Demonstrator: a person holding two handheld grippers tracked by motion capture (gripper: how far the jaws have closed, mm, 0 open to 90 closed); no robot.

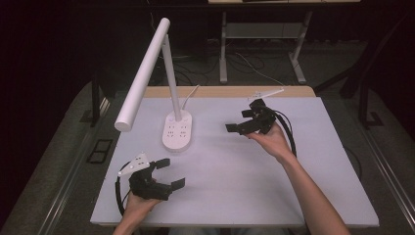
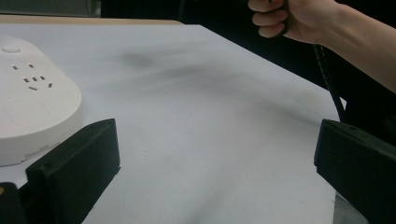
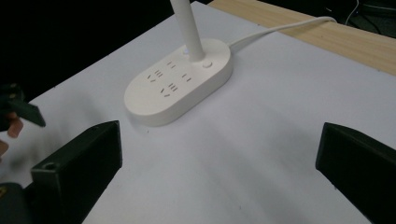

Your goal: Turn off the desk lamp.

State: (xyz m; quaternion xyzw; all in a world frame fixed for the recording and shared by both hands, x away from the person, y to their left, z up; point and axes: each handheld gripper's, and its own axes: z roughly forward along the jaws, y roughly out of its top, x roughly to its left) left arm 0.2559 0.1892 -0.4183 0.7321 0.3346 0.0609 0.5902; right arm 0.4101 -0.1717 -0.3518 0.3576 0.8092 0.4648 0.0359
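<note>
Both hand-held grippers, left [image 1: 170, 172] and right [image 1: 236, 121], gape empty over a white table [image 1: 235, 181] in a dark room.

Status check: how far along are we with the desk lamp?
Nothing looks done yet: the desk lamp stands untouched on the white table, cord trailing off the back. In hand: nothing. The left hand-held gripper and right hand-held gripper both hover open and empty, flanking the base. Left: probably closing in on the lamp and working it, whether button or arm I cannot tell.
</note>
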